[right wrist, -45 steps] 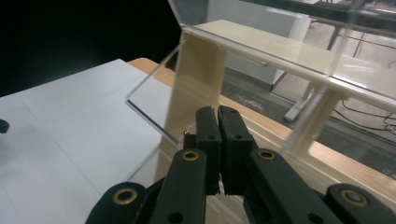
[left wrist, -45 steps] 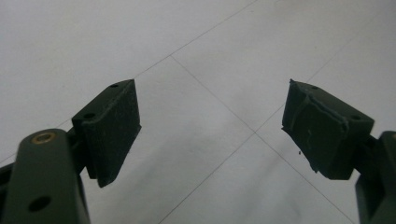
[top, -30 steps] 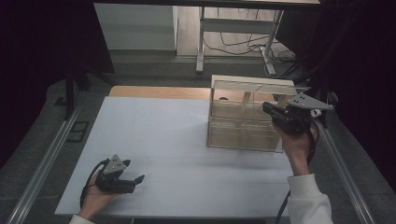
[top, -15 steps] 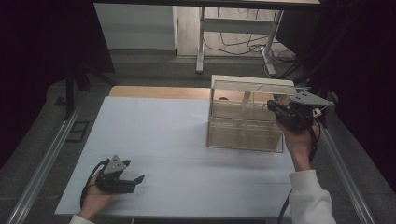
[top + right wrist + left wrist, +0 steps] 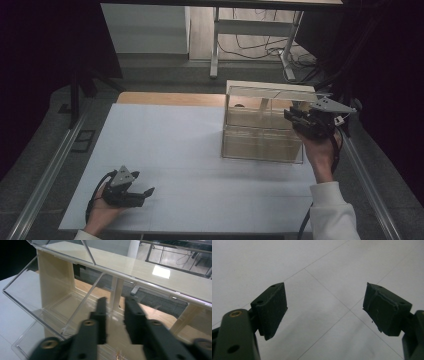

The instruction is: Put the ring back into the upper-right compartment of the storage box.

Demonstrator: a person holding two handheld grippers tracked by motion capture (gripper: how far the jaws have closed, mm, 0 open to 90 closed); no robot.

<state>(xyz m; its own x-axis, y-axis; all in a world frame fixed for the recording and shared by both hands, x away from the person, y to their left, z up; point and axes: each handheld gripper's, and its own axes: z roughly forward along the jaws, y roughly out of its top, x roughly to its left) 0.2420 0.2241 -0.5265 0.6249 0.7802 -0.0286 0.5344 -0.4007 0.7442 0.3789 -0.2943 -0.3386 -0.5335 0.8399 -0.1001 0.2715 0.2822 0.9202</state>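
R gripper (image 5: 295,119) at 3 o'clock edge of the clear drawer unit (image 5: 262,132), jaws just been opening w/ nothing between; L gripper (image 5: 142,192) at 7 o'clock, jaws wide on the white table (image 5: 200,150).

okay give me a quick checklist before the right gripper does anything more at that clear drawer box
1. Right gripper at the clear drawer box, upper tier: ok.
2. Its jaws have just been opening; a narrow gap shows, nothing between them: ok.
3. Upper drawer tipped open toward the camera: ok.
4. Anything inside that drawer: none seen through the clear wall, ok.
5. Left gripper open, low over the white table, away from the box: ok.
6. Box steady on the table: cannot tell.
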